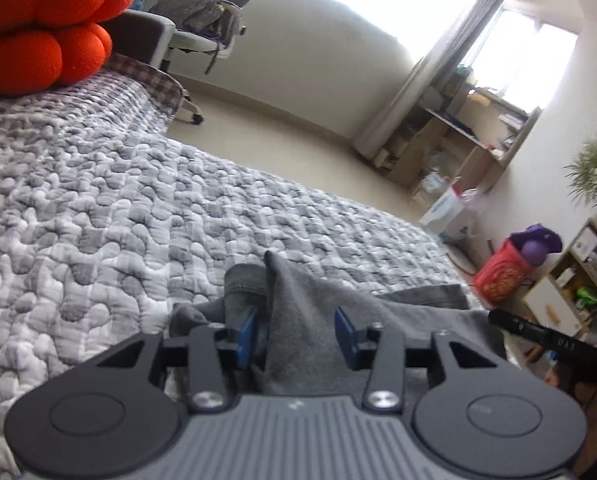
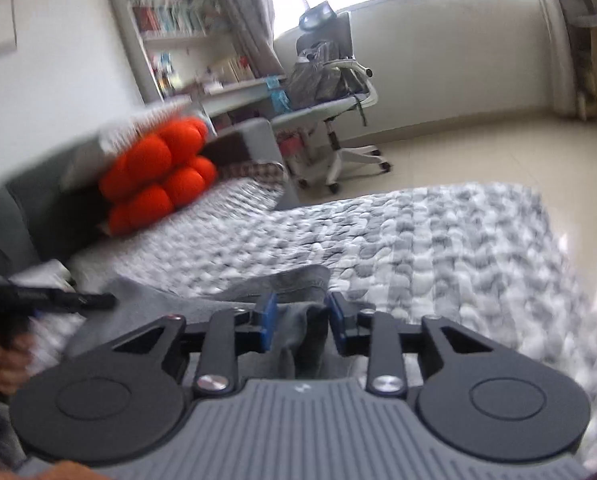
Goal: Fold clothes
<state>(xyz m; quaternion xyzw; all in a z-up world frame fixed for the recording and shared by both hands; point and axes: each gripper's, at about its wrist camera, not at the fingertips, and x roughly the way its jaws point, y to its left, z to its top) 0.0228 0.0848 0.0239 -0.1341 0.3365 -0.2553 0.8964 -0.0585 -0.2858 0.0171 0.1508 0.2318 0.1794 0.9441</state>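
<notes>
The grey garment (image 1: 306,300) lies on the quilted bed (image 1: 118,208), between the released jaws of both the left gripper (image 1: 296,330) and the right gripper (image 2: 300,320). An orange cushion (image 1: 38,24) sits at 10 o'clock, an office chair (image 2: 334,92) at 12.

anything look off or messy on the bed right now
The grey garment is not flat: it lies bunched on the quilted bedspread, with a fold sticking up in a peak between the open jaws of the left gripper. Nothing looks spilled or damaged.

one grey garment (image 1: 310,296), one quilted bedspread (image 1: 98,200), one orange cushion (image 1: 38,24), one office chair (image 2: 338,92), two tools.
</notes>
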